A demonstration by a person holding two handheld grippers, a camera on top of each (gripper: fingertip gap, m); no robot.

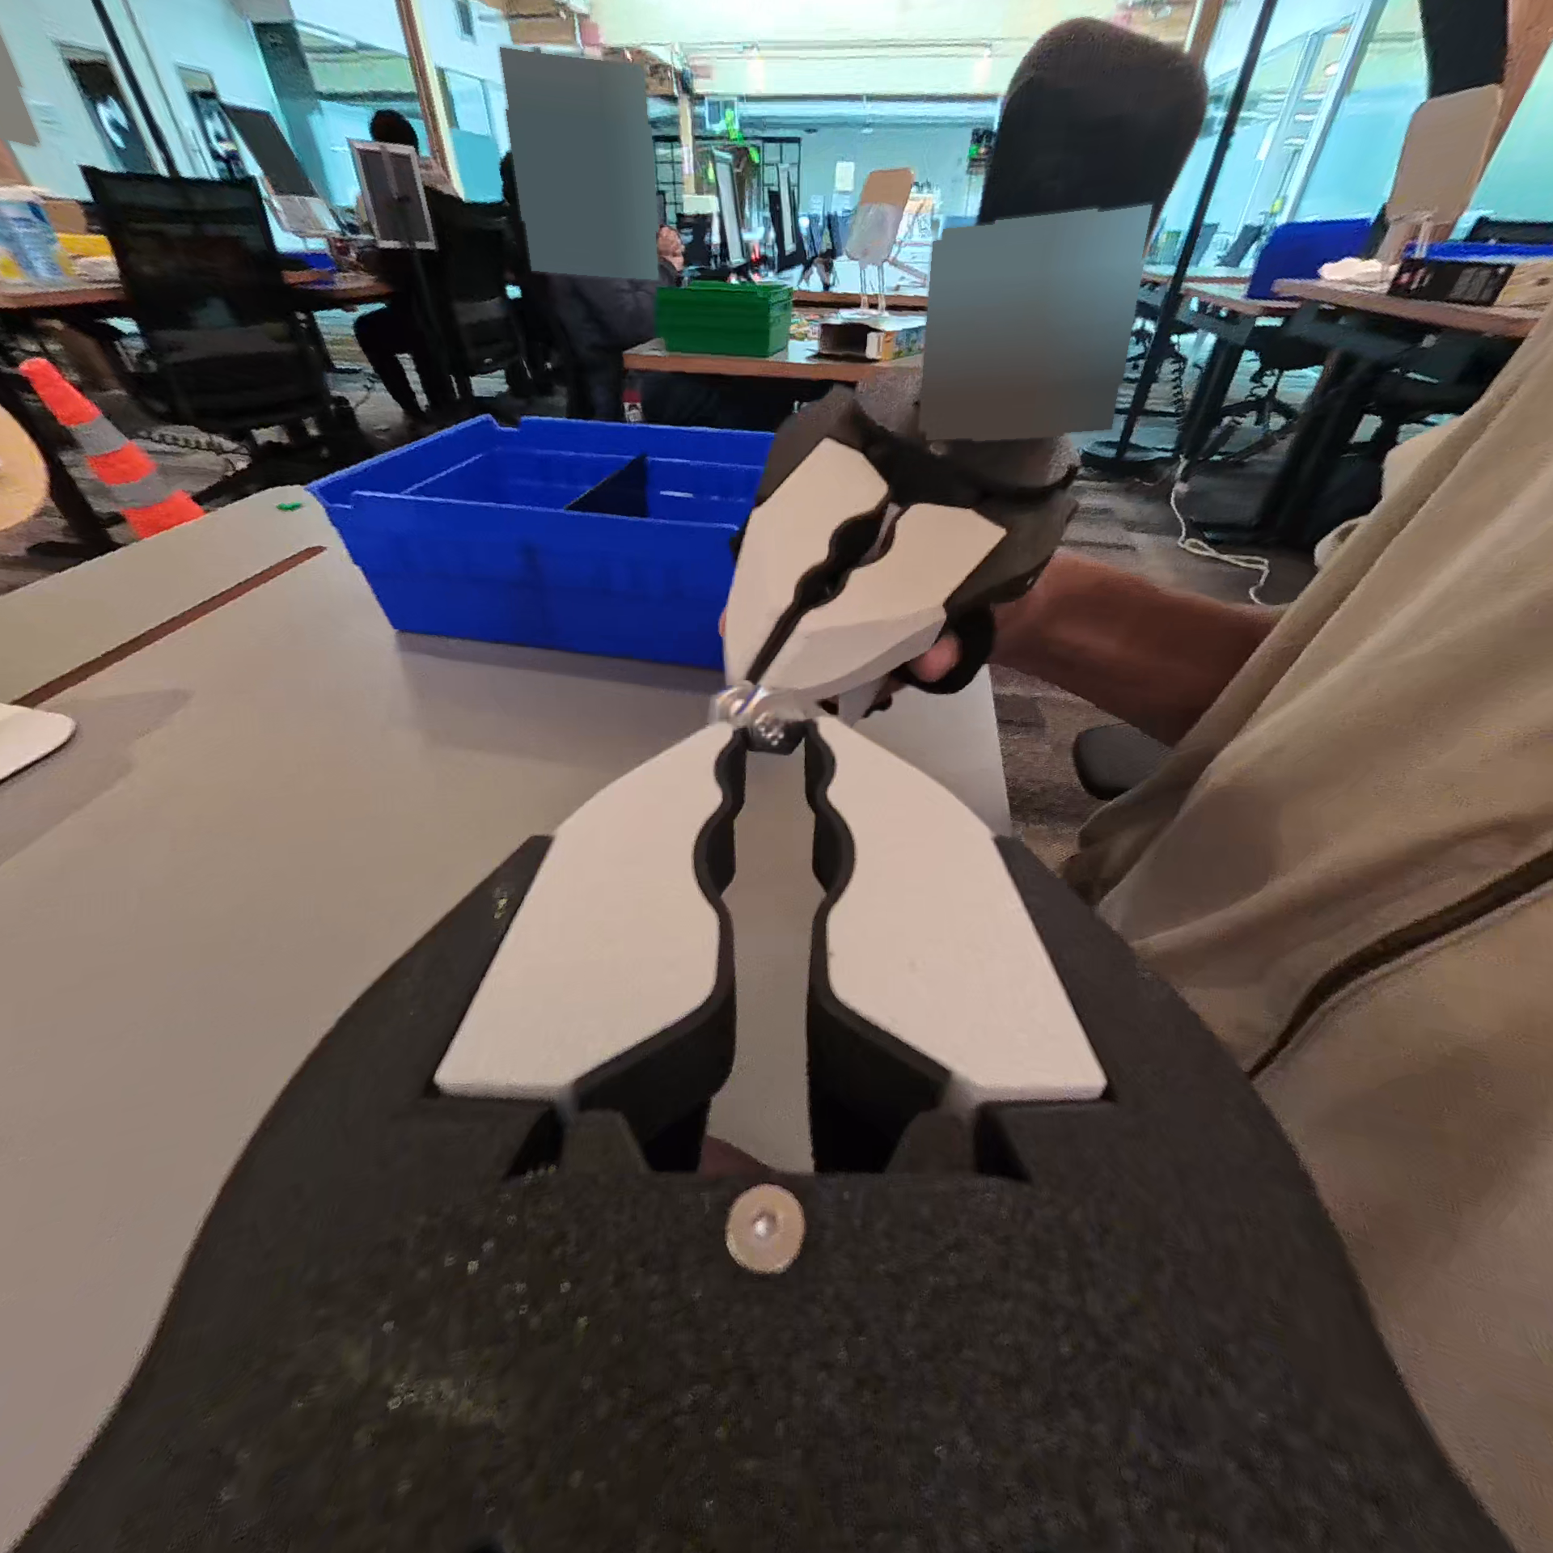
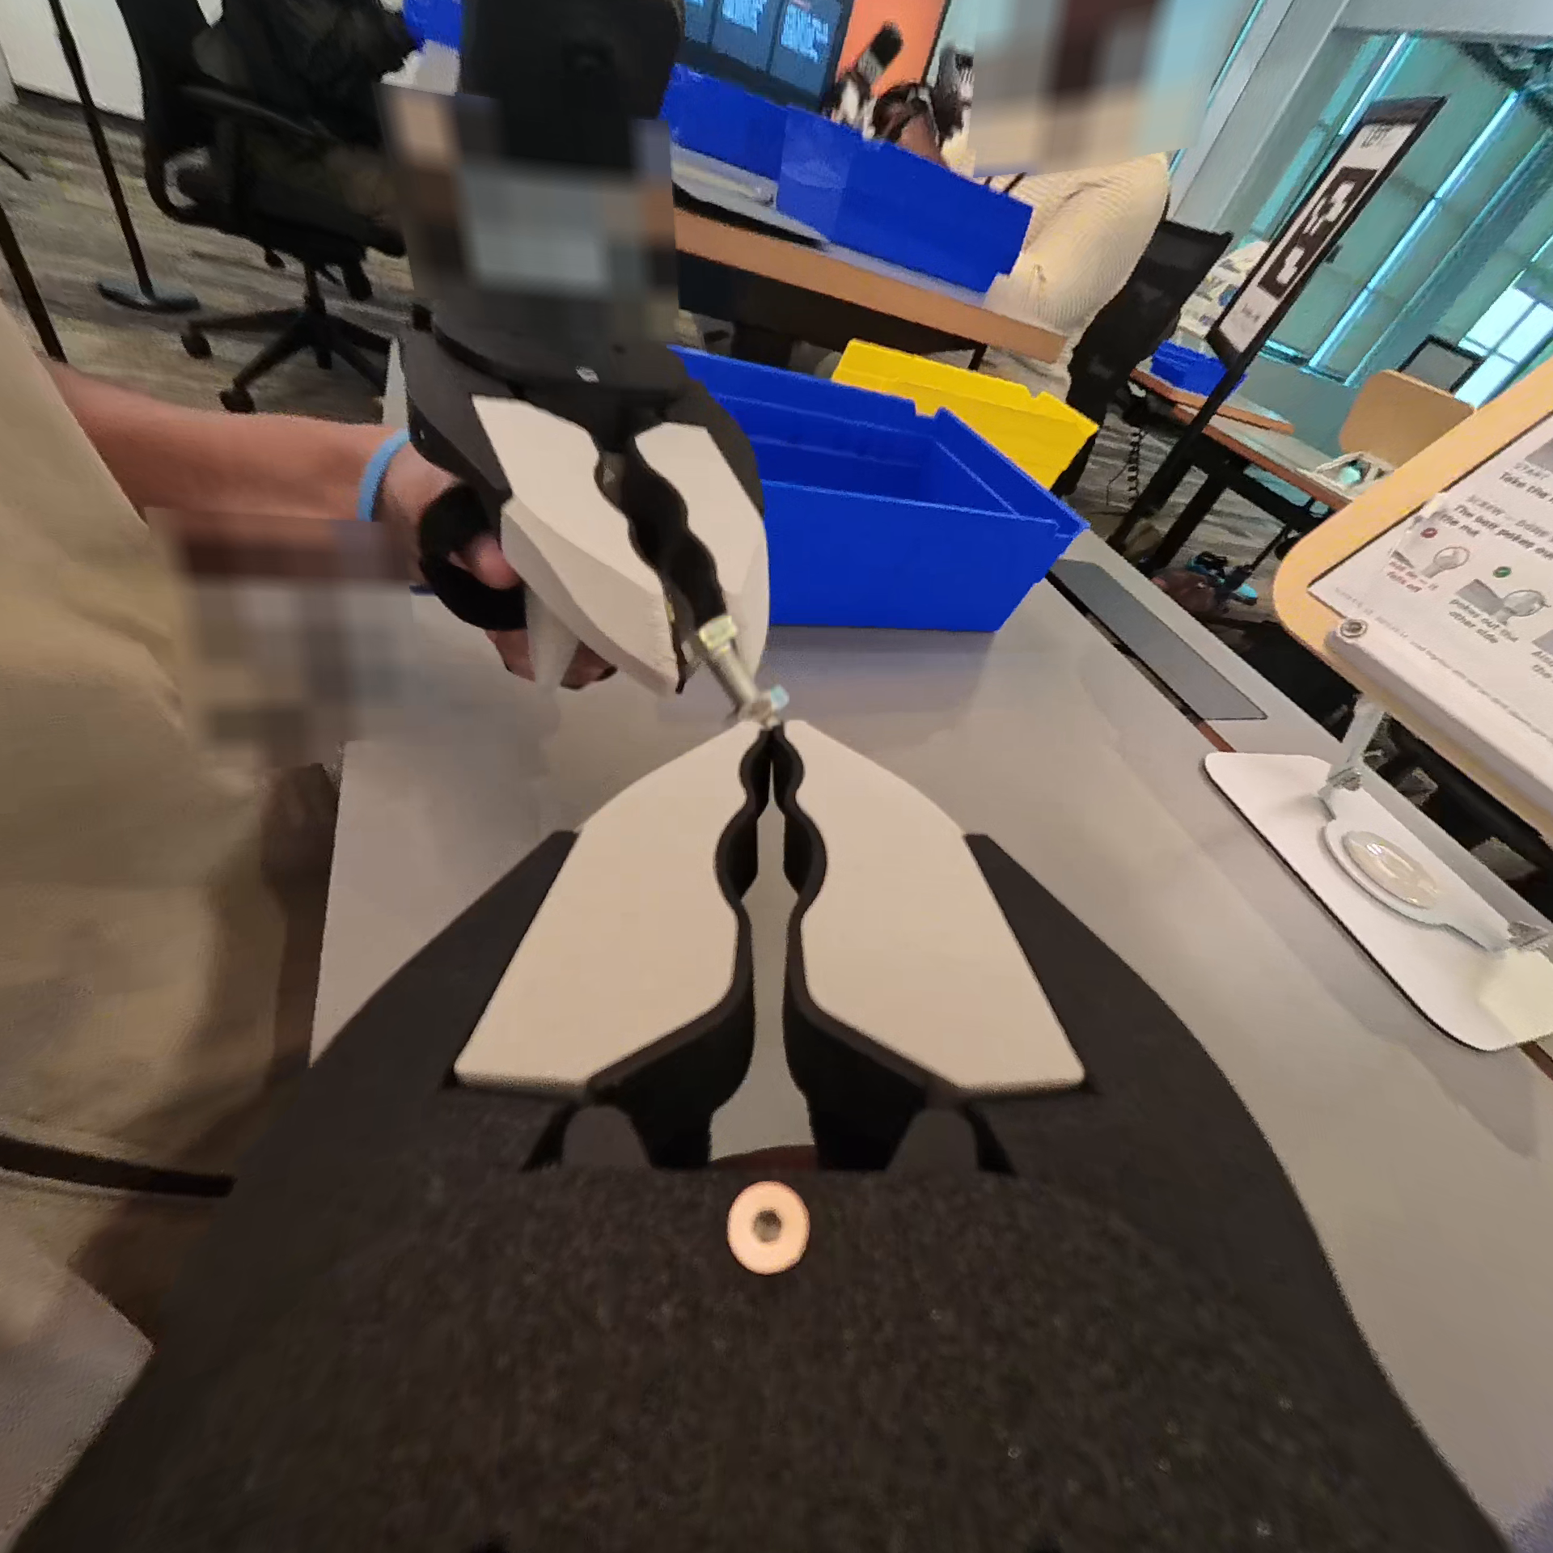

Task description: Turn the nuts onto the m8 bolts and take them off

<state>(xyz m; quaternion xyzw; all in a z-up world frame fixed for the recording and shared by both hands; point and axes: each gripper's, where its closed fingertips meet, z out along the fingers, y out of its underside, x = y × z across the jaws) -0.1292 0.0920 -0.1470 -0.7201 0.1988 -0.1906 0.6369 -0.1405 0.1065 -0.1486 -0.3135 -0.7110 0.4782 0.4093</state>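
My left gripper (image 1: pixel 769 744) is shut on the dark hex head of a silver bolt (image 1: pixel 771 738) and holds it above the grey table (image 1: pixel 252 840). In the right wrist view the left gripper (image 2: pixel 702 647) comes in from the upper left, and the bolt (image 2: pixel 735 672) points down and to the right. A silver nut (image 2: pixel 769 702) sits near the end of the shaft. My right gripper (image 2: pixel 769 738) is shut, its fingertips pressed together just below the nut. The left wrist view shows the right gripper (image 1: pixel 752 693) from the upper right, with the nut (image 1: pixel 738 702) at its tips.
A blue bin (image 1: pixel 538 580) stands on the table behind the grippers and also shows in the right wrist view (image 2: pixel 882 538), with a yellow bin (image 2: pixel 966 403) beyond it. An instruction sheet on a stand (image 2: pixel 1429 588) is at the right. The person's sleeve (image 1: pixel 1345 756) is close by. My two grippers' fingertips are within a few centimetres of each other.
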